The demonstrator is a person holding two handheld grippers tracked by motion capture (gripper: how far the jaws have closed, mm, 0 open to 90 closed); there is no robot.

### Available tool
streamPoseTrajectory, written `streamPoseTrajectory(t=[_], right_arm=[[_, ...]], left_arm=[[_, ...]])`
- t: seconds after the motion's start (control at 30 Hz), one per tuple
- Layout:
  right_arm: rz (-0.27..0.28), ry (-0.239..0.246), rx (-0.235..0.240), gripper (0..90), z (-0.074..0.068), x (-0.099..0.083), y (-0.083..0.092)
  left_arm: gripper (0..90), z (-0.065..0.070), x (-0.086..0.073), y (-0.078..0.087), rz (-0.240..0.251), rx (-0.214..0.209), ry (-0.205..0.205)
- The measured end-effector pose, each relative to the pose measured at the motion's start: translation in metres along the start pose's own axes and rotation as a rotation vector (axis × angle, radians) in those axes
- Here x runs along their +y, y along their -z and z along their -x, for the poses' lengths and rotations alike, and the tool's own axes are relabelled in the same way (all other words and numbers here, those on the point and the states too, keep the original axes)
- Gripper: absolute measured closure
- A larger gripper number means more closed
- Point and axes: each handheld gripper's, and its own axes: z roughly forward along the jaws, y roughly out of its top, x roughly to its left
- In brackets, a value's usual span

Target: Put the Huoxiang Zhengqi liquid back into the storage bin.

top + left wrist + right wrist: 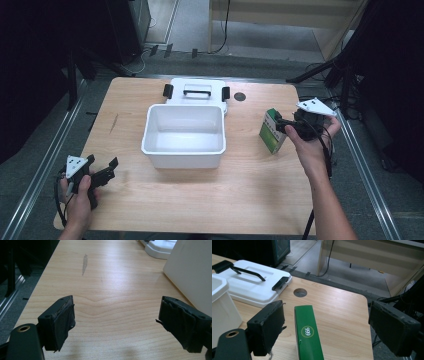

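Note:
A green carton (271, 131) stands upright on the right side of the wooden table (200, 195). My right gripper (280, 125) is held just over its top. In the right gripper view the carton's green top (308, 335) lies between the wide-apart jaws, close to the left pad (268, 327) and well clear of the right one, so the right gripper (328, 320) is open. An open white bin (183, 150) sits mid-table with its white lid (197, 91) lying flat behind it. Near the front left corner my left gripper (102, 167) is open over bare wood (116, 322).
A round hole (240, 96) is cut in the tabletop right of the lid. In the left gripper view the bin's wall (192, 267) rises at the right. Dark stands and cables crowd the floor beyond the table's right edge.

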Motion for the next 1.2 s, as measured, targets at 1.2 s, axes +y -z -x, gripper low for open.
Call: streamPoseTrajectory(t=[1.2], right_arm=[[-0.444, 0.011, 0.111, 30.0, 0.013, 0.042, -0.042]], left_arm=[[13.9, 0.000, 0.000, 0.000, 0.000, -0.002, -0.001]])
